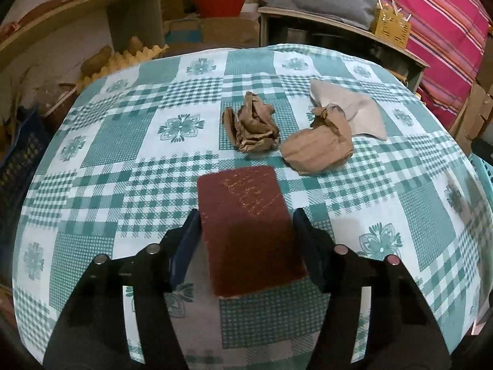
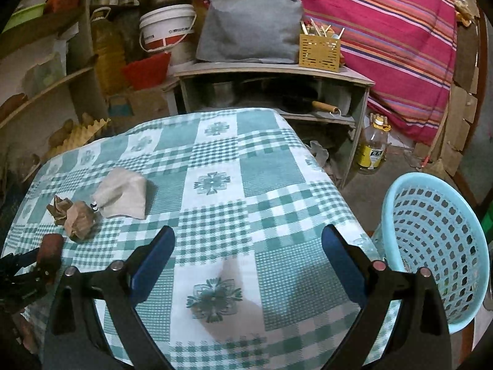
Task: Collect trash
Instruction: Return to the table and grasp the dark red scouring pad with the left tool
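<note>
Currently closing left gripper (image 1: 246, 225) on maroon scouring pad (image 1: 249, 231) lying on checked tablecloth (image 1: 123, 141); pads touching both long edges, grasp not fully confirmed. Keeping squeeze centred, lifting straight. Right gripper (image 2: 248, 246) hovering spread, empty, beside blue basket (image 2: 437, 231). Counting: one pad, two crumpled brown papers (image 1: 255, 129), one beige pouch (image 1: 354, 108).

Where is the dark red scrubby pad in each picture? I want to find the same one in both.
Left wrist view: the dark red pad sits low in the middle, between the left gripper's blue fingers.
Right wrist view: the same pad is small at the far left edge, by the black gripper there.
Shared landmark: the crumpled brown paper lies just beyond the pad in both.
</note>
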The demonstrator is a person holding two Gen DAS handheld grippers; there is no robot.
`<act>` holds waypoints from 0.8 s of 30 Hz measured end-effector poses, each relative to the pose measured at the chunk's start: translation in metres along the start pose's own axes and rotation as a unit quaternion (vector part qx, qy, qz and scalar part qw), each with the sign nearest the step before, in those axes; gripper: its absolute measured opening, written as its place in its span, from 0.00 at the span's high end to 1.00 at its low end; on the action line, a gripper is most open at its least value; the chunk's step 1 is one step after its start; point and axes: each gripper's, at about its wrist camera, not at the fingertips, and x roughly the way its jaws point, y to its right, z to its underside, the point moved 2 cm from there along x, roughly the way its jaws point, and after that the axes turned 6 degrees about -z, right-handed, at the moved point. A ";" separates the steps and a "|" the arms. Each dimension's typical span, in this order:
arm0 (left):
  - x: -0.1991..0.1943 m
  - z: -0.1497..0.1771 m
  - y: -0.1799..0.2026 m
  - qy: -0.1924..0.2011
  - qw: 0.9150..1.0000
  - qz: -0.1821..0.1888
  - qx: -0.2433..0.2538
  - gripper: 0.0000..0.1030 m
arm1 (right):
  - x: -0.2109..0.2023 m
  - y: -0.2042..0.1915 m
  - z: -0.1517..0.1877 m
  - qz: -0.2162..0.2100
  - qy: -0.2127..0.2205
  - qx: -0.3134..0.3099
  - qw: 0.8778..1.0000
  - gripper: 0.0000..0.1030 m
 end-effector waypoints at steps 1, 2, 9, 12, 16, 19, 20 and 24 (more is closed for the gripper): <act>-0.001 0.000 -0.001 0.001 1.000 0.001 0.000 0.42 | 0.000 -0.002 0.000 0.000 -0.001 -0.001 1.000 0.09; -0.003 0.000 -0.001 0.003 1.000 0.001 0.002 0.42 | 0.001 -0.004 0.000 -0.001 -0.001 -0.003 1.000 0.09; -0.031 -0.006 -0.023 0.056 0.998 -0.022 0.013 0.42 | 0.005 -0.031 0.002 -0.009 -0.001 -0.025 1.000 0.09; -0.044 -0.010 -0.043 0.083 0.996 -0.031 0.000 0.42 | 0.008 -0.047 0.002 -0.017 -0.003 -0.033 0.999 0.09; -0.053 -0.012 -0.078 0.104 0.993 -0.040 -0.029 0.42 | 0.013 -0.069 0.004 -0.027 -0.005 -0.044 0.999 0.09; -0.050 -0.012 -0.101 0.107 0.992 -0.044 -0.049 0.42 | 0.020 -0.089 0.008 -0.036 -0.011 -0.054 0.998 0.09; -0.049 -0.012 -0.111 0.108 0.991 -0.046 -0.057 0.42 | 0.022 -0.096 0.009 -0.038 -0.014 -0.059 0.997 0.09; -0.043 -0.010 -0.137 0.105 0.989 -0.050 -0.086 0.42 | 0.031 -0.125 0.014 -0.045 -0.022 -0.083 0.995 0.09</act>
